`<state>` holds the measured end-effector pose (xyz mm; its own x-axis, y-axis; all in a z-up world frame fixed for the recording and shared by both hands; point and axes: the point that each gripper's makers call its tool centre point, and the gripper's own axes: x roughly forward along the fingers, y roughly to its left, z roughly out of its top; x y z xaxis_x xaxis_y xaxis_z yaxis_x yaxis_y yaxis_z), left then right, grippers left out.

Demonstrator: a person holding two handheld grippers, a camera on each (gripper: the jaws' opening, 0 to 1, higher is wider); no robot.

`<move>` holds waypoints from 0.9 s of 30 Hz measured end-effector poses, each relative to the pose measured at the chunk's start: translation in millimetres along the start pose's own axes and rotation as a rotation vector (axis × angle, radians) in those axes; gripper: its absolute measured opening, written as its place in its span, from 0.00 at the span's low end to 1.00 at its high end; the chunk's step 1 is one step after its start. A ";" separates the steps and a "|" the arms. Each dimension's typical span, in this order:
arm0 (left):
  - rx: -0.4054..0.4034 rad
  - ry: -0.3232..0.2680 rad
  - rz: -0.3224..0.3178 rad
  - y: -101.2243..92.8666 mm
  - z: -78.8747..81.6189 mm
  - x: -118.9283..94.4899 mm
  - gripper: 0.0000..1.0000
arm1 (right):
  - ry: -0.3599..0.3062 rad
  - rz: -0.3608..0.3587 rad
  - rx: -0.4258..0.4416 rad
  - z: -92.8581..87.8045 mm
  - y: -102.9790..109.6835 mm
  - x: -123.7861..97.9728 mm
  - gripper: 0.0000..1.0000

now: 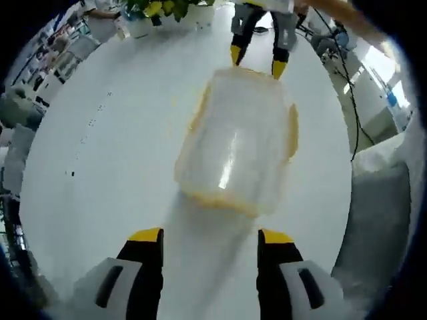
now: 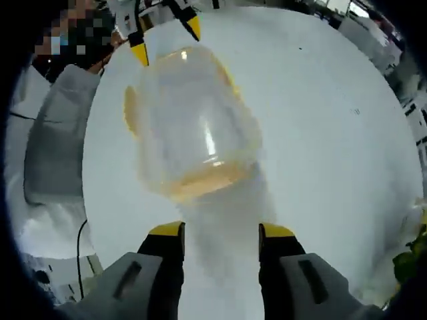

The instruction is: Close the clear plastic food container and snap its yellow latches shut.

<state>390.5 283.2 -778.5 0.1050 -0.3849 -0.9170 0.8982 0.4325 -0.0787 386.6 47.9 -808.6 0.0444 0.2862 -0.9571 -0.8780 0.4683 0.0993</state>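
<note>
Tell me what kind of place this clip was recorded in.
Probably a lab or office workspace, not a kitchen: the clear container sits on a large white table, with cluttered desks and cables beyond, plus a potted plant at the table's far edge.

A lab or office workroom: white round table [image 1: 100,153], cluttered desks [image 1: 60,50], trailing cables [image 1: 353,113], potted plant [image 1: 163,10].

On the white table [image 1: 100,167], the clear container [image 1: 237,143] lies between the left gripper [image 1: 210,237], jaws apart, and the right gripper [image 1: 257,60] beyond it.
</note>
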 end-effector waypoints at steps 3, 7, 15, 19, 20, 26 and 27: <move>-0.178 -0.068 -0.014 3.8 3.5 -11.2 0.52 | 0.003 -0.049 0.084 -4.2 -11.3 -9.4 0.35; -0.307 -0.060 -0.015 7.8 -3.0 -18.4 0.53 | -0.085 -0.025 0.224 8.3 -5.9 -21.8 0.28; -0.667 -0.212 -0.150 -10.5 21.6 -28.8 0.63 | -0.233 0.117 0.487 33.6 16.5 -42.7 0.29; -0.957 -0.260 -0.319 -31.6 40.2 -27.1 0.75 | -0.328 0.238 0.653 52.8 27.2 -48.3 0.33; -0.978 -0.264 -0.348 -35.5 43.1 -26.0 0.73 | -0.342 0.252 0.680 55.6 27.6 -48.2 0.33; -1.019 -0.288 -0.326 -32.6 48.5 -15.2 0.67 | -0.299 0.293 0.767 52.2 36.1 -32.3 0.31; -1.007 -0.288 -0.315 -31.3 47.7 -13.3 0.67 | -0.293 0.306 0.765 52.7 39.2 -31.5 0.30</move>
<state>381.3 235.9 -745.2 0.1453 -0.7146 -0.6842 0.1553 0.6995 -0.6976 375.9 101.3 -760.2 0.0726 0.6453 -0.7605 -0.3153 0.7382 0.5963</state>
